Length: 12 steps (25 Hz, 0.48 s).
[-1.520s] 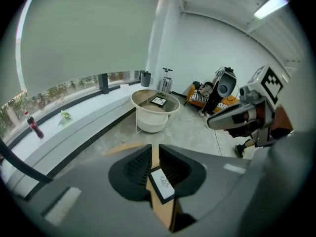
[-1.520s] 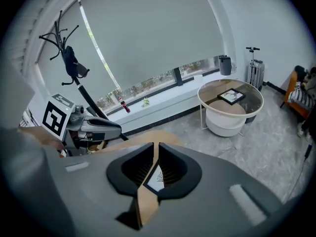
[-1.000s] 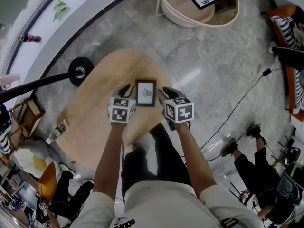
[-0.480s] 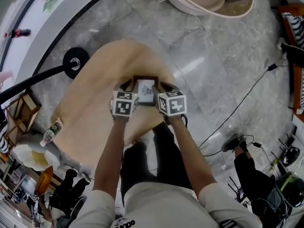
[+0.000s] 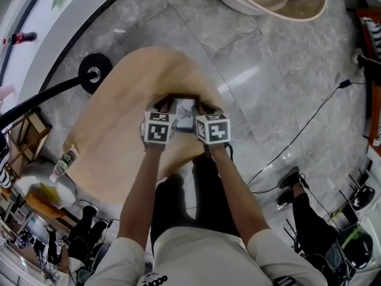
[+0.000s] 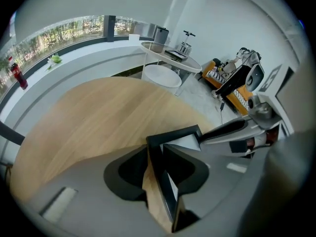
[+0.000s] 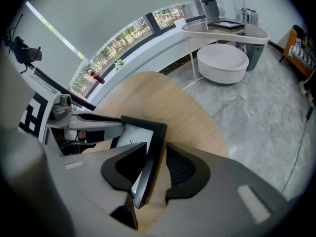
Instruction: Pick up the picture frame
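Note:
A dark-framed picture frame (image 5: 185, 108) with a white print lies on the round wooden table (image 5: 113, 136). My left gripper (image 5: 162, 108) straddles its left edge and my right gripper (image 5: 206, 108) straddles its right edge. In the left gripper view the frame's edge (image 6: 168, 137) runs between the wide-open jaws of the left gripper (image 6: 156, 158), and bare wood shows beside it. In the right gripper view the frame's side (image 7: 152, 143) stands between the jaws of the right gripper (image 7: 157, 163), which are closing; a gap remains at the right pad.
A pale round stand (image 5: 271, 8) holding another picture stands on the stone floor beyond the table. A black pole with a round base (image 5: 93, 75) rises at the left. A bottle (image 5: 64, 162) sits by the table's left rim. A cable (image 5: 297, 136) and a seated person (image 5: 309, 216) are at the right.
Both grippers have sunk toward the table and drawn in beside the frame. Their jaws now straddle its left and right edges.

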Motion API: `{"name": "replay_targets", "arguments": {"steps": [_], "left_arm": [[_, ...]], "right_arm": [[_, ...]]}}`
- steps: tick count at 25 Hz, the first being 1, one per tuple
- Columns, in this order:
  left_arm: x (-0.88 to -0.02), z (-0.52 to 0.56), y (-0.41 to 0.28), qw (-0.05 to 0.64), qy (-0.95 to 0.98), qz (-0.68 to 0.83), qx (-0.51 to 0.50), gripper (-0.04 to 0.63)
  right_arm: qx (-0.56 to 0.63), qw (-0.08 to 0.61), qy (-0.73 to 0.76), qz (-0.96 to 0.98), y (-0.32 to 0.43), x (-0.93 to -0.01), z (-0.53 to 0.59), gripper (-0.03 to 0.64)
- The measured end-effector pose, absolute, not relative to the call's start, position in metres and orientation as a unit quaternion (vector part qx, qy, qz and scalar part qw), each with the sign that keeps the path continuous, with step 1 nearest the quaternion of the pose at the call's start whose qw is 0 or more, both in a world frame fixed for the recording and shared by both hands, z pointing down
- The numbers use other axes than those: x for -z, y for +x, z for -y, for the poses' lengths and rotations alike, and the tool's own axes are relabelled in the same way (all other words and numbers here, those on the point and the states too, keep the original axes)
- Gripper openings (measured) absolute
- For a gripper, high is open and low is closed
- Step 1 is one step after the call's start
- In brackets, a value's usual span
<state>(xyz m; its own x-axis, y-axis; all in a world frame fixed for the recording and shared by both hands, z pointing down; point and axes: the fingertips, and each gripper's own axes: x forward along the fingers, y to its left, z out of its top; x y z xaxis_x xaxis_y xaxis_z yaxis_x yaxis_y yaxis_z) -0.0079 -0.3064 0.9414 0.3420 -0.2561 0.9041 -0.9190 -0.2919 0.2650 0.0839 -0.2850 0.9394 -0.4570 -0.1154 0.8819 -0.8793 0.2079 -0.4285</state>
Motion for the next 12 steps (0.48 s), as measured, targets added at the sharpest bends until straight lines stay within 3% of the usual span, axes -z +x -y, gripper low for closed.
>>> {"name": "replay_targets", "arguments": {"steps": [12], "left_arm": [[-0.9445,0.3032,-0.0064,0.460,0.675,0.438,-0.376,0.090]], "right_arm": [[-0.541,0.368,0.373,0.658,0.0868,-0.9414,0.2870,0.113]]}}
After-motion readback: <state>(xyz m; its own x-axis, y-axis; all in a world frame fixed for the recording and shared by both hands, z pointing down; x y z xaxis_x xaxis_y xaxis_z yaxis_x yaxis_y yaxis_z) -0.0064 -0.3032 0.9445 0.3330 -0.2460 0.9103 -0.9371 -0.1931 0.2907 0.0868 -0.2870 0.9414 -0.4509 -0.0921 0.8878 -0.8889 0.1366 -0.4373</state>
